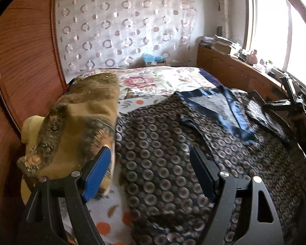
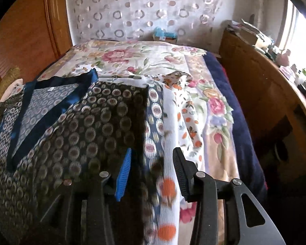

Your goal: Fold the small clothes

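A dark navy garment [image 1: 169, 143] printed with pale rings lies spread flat on the bed, its blue satin neck trim [image 1: 232, 110] forming a V. My left gripper [image 1: 151, 151] hovers open over the garment's left part, with nothing between its blue pads. In the right wrist view the same garment [image 2: 81, 122] fills the left half, with its trim [image 2: 57, 106] at the far left. My right gripper [image 2: 153, 151] stands open above the garment's right edge. That edge and a white cloth with orange dots [image 2: 169, 183] lie below the gap, and the pads press on nothing.
A mustard and brown blanket [image 1: 77, 126] is piled at the garment's left. A floral bedspread [image 2: 132, 55] covers the far bed. Wooden wardrobe [image 1: 26, 61] stands at left, and a cluttered wooden ledge [image 1: 234, 71] runs under the window at right.
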Tool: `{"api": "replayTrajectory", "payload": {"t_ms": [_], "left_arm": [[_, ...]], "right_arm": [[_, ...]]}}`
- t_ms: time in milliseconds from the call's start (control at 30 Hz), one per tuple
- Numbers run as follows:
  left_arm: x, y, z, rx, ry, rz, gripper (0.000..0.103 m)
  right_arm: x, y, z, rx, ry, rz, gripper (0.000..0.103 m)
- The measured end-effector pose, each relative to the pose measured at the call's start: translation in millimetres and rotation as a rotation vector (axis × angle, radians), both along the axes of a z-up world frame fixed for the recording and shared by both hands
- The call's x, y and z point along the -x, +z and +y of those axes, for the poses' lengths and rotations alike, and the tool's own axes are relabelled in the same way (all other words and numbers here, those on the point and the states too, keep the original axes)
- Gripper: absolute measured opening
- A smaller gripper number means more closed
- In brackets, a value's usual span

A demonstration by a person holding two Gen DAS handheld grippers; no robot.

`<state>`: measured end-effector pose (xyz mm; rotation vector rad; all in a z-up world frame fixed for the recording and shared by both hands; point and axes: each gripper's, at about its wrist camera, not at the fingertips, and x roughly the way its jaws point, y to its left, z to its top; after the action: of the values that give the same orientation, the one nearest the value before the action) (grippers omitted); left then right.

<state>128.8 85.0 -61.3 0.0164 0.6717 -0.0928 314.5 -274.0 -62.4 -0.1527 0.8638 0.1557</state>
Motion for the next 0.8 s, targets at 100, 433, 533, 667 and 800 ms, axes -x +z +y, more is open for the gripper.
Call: {"api": "replayTrajectory", "payload": {"t_ms": [100, 433, 533, 667, 800], "left_arm": [[-12.1, -0.4, 5.4, -0.011, 0.014, 0.005, 0.08], [-42.6, -7.4, 6.9, -0.044, 0.008, 0.042, 0.08], [-48.3, -8.9, 8.6, -0.052, 0.009, 0.057, 0.08], [-44.0, -11.2, 11.6, -0.051, 0.005, 0.083, 0.064], [-29.7, -17.2, 12.5, -0.039, 0.002, 0.111, 0.052]], "right_arm": [[-20.8, -1.6, 3.3, 0.035, 0.014, 0.019, 0.043], [-26.9, 12.6, -36.2, 0.037, -0.04, -0.042, 0.004], [-21.7, 16.1, -37.2, -0.003, -0.024, -0.058, 0.004], [-21.9, 11.5, -25.4, 0.002, 0.002, -0.06, 0.026], [-25.9, 2.0, -21.2, 0.012, 0.028, -0.04, 0.04]]}}
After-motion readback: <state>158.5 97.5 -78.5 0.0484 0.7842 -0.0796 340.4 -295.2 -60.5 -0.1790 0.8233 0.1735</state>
